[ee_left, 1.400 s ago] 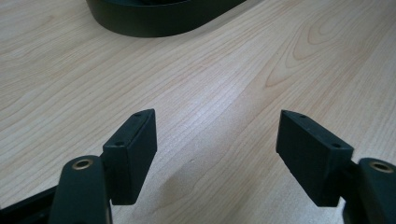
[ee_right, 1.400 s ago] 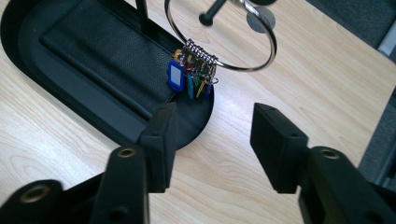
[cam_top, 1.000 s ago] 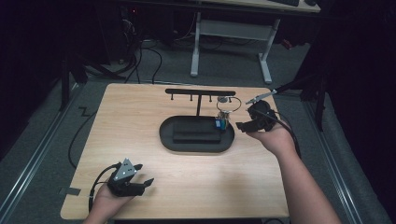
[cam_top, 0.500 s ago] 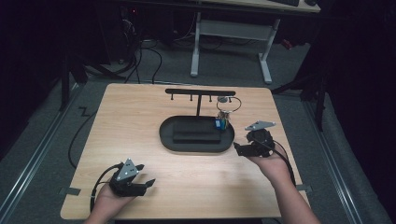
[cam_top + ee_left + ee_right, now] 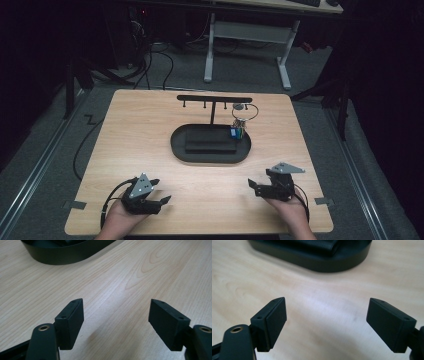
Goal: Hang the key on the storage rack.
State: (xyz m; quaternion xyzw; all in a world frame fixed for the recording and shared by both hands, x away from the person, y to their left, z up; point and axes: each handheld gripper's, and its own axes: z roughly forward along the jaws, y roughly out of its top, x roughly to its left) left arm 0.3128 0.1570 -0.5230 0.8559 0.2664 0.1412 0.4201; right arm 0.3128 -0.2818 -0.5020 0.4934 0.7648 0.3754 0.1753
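High view: the keyring (image 5: 239, 122) hangs from the right end of the black rack (image 5: 214, 99), above the right end of the dark oval tray (image 5: 210, 150) at frame centre. It lies up and slightly left of the right gripper (image 5: 261, 185), the nearer one, whose jaws have just been opening and stand spread wide, empty, over bare table (image 5: 140, 130). The left gripper (image 5: 159, 192), lower left, is likewise spread and holds nothing.

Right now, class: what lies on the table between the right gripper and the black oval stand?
Nothing. In the high view, bare wooden table separates the right gripper from the black oval stand; the right gripper view confirms it.
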